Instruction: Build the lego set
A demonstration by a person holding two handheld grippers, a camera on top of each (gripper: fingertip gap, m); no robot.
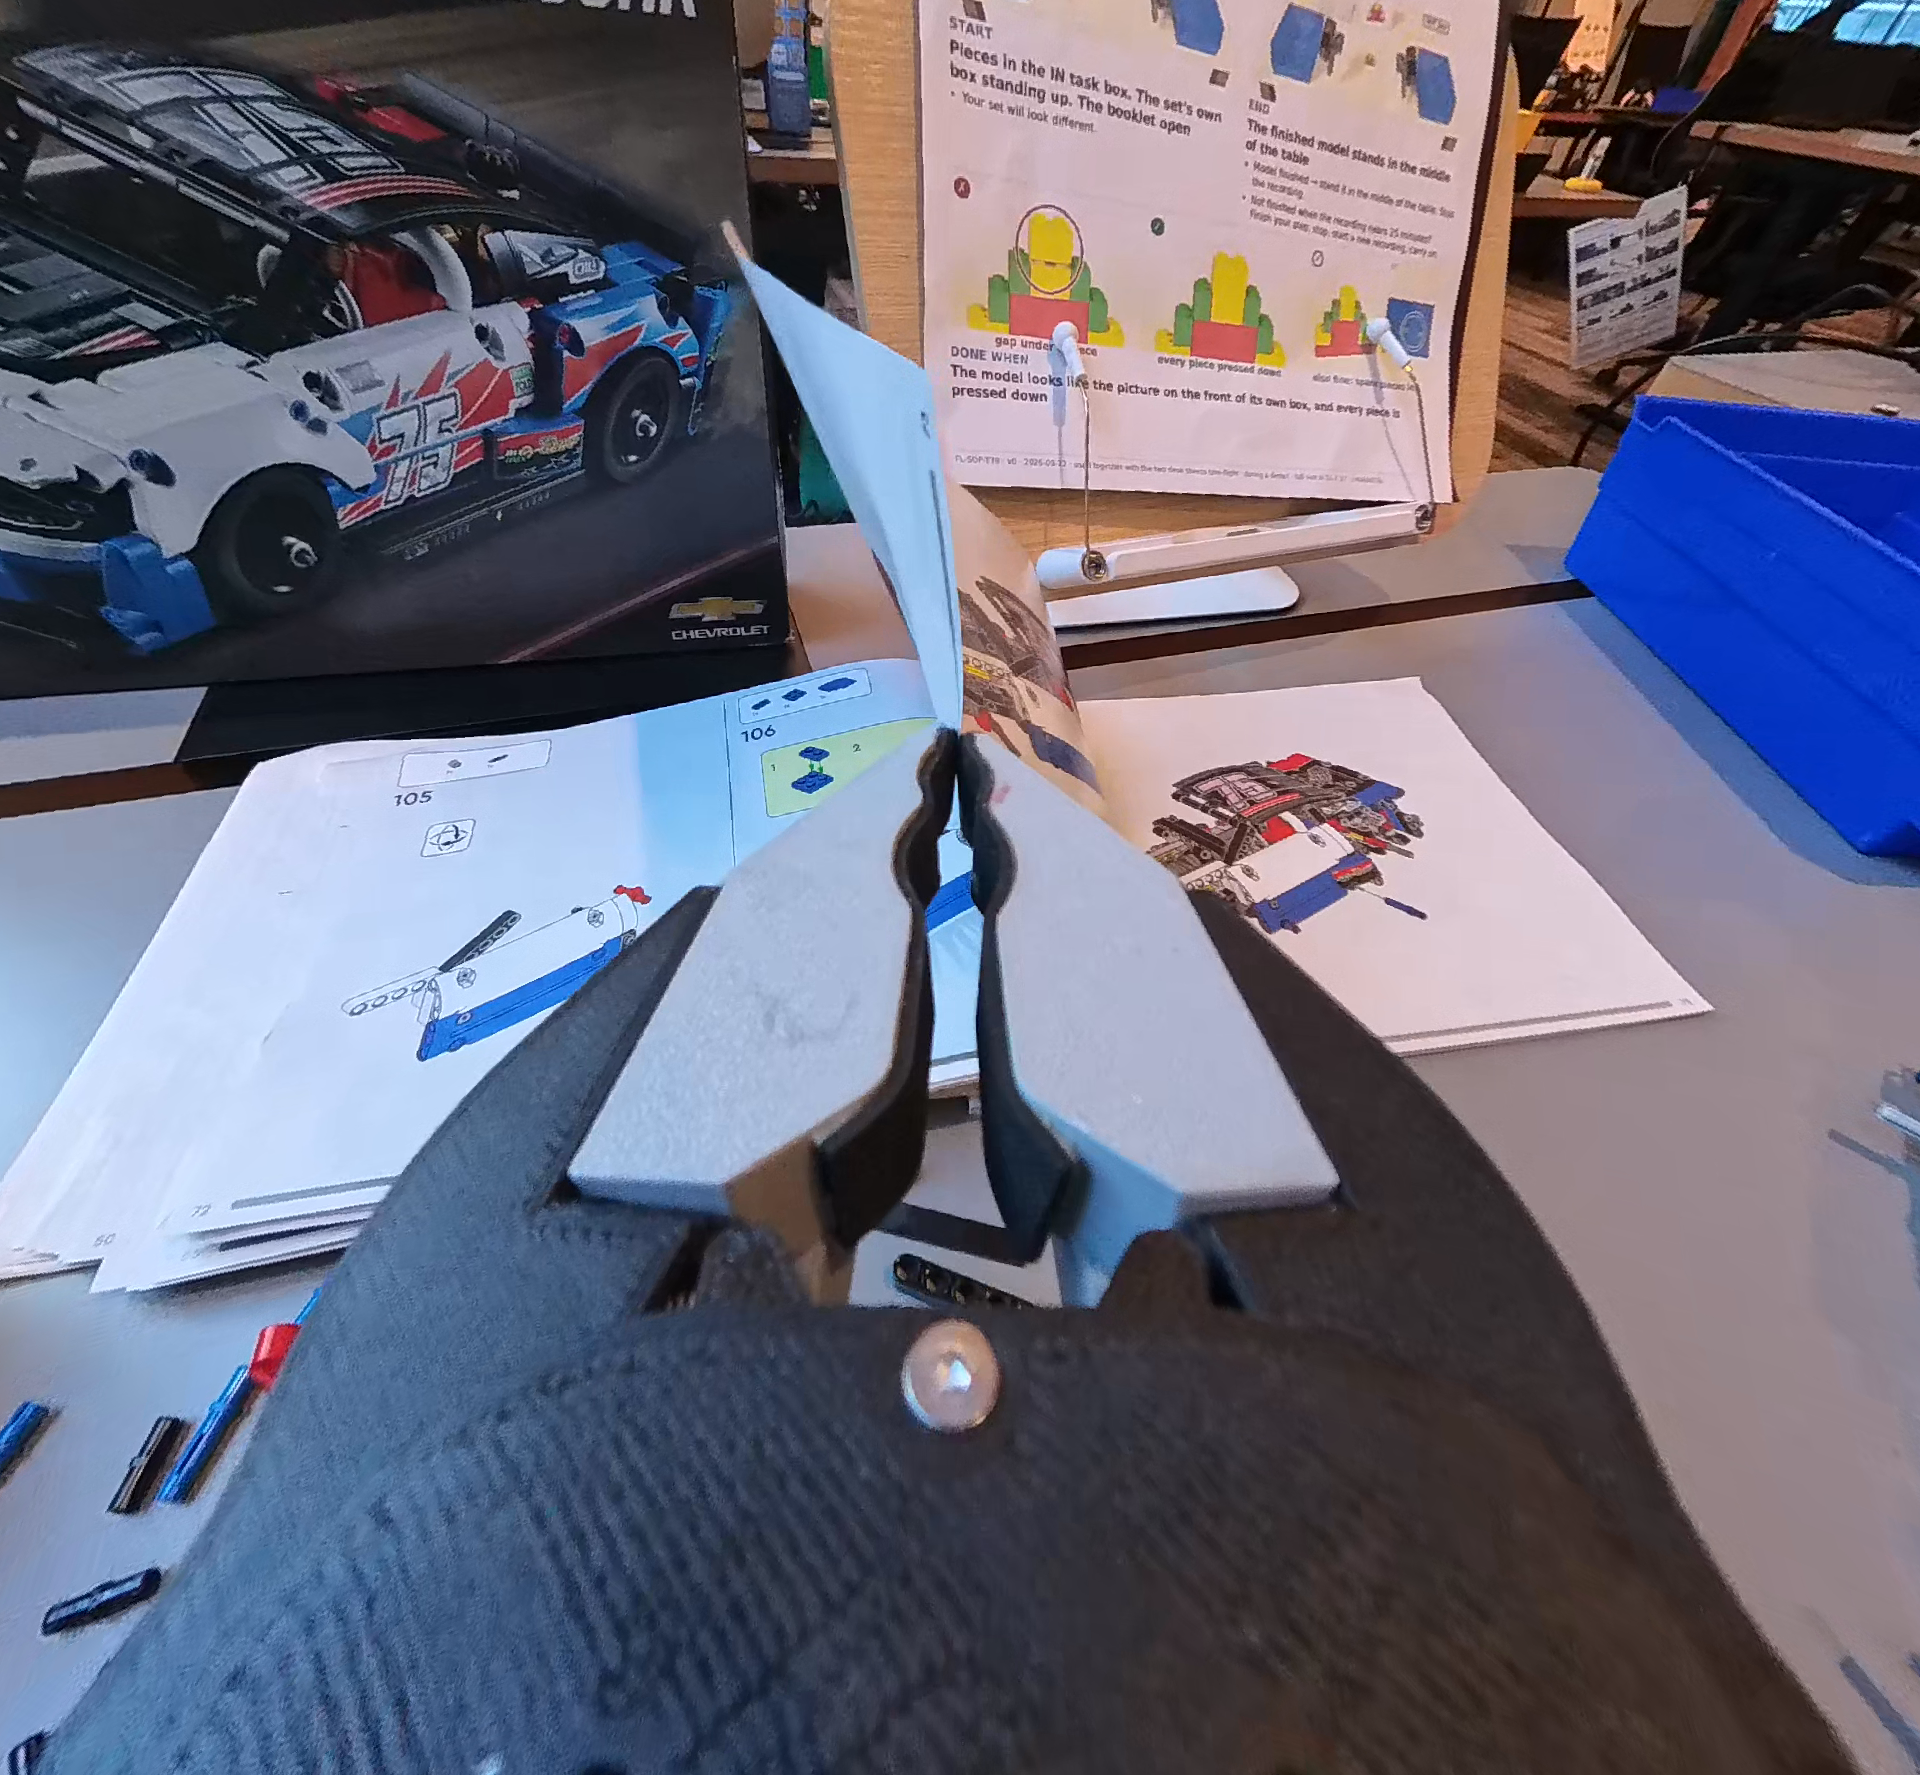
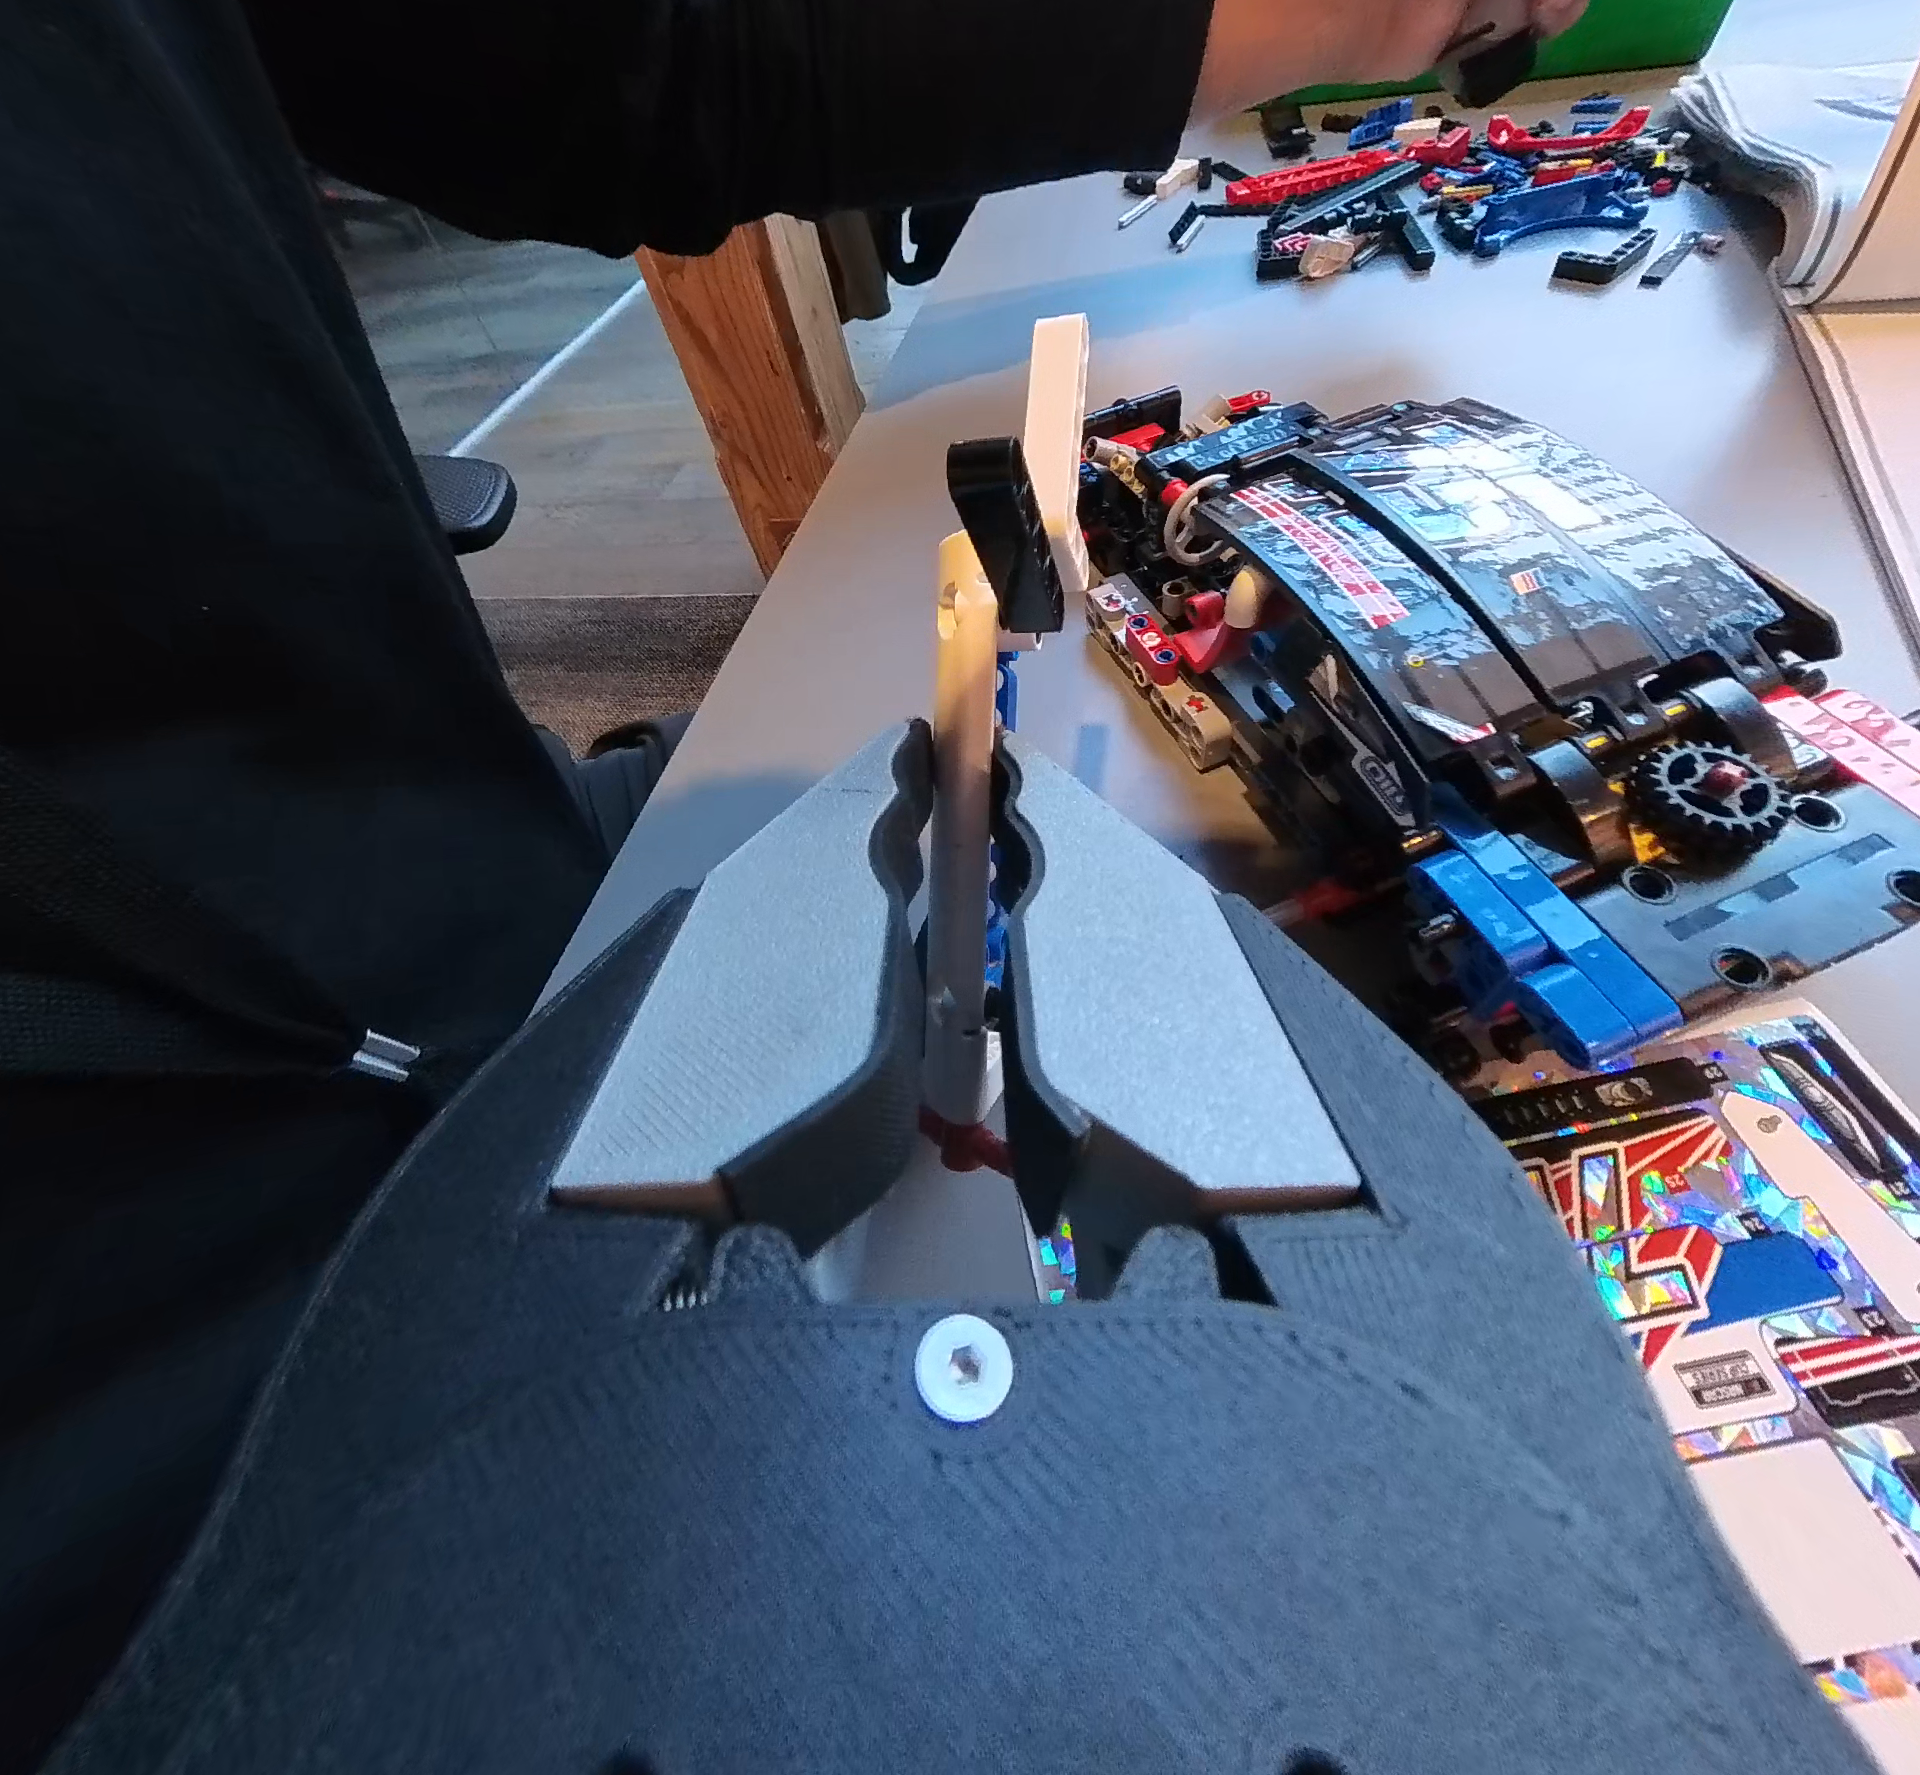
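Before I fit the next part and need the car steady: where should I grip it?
Probably the blue bumper at the near end of the car, coming from above: it looks solid and flat-sided, while the glossy roof curves and would likely slip.

We see a glossy black plastic car model point(image 2: 1455, 645), thin matt paper booklet point(image 1: 436, 946), holographic foil sticker sheet point(image 2: 1704, 1206), ridged black printed-plastic claw point(image 1: 954, 749), smooth grey bench point(image 1: 1662, 1206).

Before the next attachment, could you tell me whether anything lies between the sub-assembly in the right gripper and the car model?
Nothing visible: only bare table separates the sub-assembly in the right gripper from the car model.
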